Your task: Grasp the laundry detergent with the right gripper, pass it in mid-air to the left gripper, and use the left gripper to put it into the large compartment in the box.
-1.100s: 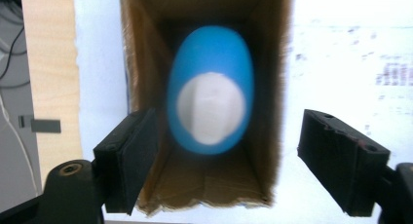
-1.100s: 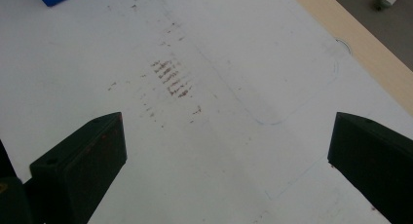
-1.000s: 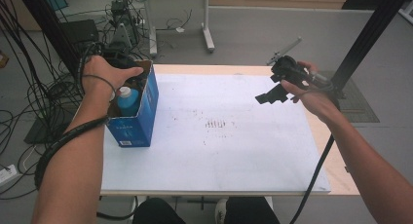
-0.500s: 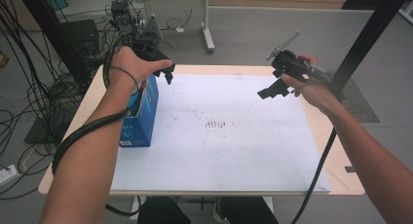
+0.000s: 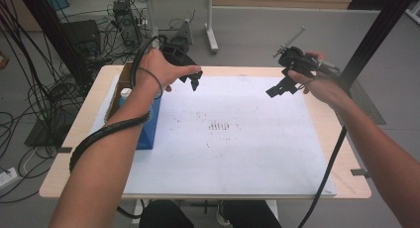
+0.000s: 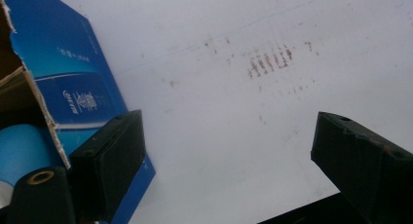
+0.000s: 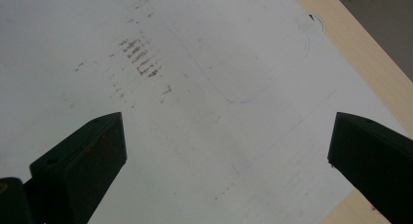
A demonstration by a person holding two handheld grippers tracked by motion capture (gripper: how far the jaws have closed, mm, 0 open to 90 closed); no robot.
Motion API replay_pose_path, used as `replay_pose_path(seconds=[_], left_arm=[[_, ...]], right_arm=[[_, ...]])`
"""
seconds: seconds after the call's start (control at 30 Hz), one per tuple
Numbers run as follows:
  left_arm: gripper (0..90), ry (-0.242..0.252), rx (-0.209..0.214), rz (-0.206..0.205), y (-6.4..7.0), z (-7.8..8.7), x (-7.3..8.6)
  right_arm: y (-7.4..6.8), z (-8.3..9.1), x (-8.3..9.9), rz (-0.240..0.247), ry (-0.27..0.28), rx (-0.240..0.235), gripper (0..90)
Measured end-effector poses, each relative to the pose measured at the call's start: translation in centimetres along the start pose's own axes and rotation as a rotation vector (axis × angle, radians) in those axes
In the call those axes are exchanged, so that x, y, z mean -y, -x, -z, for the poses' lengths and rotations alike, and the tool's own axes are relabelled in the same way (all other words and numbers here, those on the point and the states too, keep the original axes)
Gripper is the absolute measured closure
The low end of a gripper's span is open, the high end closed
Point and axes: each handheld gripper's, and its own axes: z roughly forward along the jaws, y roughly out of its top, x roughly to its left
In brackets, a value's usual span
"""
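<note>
Both matte black tongs, left and right, gape empty beside the torn-edged blue cardboard box.

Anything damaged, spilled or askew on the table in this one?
Two small things. The blue carton at the table's left has a ragged, torn top edge, with a blue bottle standing inside. The white sheet carries reddish-brown smudges near its middle. Nothing is spilled; both the left claw and right claw hang open and empty.

A wooden table is covered by a white sheet (stained with reddish marks near its middle), and a blue box is stood at its left edge.
</note>
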Motion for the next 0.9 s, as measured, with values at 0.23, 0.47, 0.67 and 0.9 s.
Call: replay_pose_path(seconds=[0.23,0.47,0.67,0.9], left_arm=[[12.9,0.002,0.005,-0.003,0.44,0.09,0.08],[12.9,-0.002,0.002,0.0,0.37,0.01,0.25],[13.1,-0.001,0.0,0.01,0.32,0.1,0.25],[13.0,-0.001,-0.004,0.009,0.56,0.12,0.16]], right_arm=[[-0.22,0.16,-0.32,0.006,-0.013,0.006,0.4],[-0.42,0.1,-0.48,0.015,-0.014,0.008,0.4],[-0.44,0.26,-0.46,0.014,-0.011,0.012,0.4],[-0.52,0.24,-0.25,0.013,-0.009,0.01,0.4]])
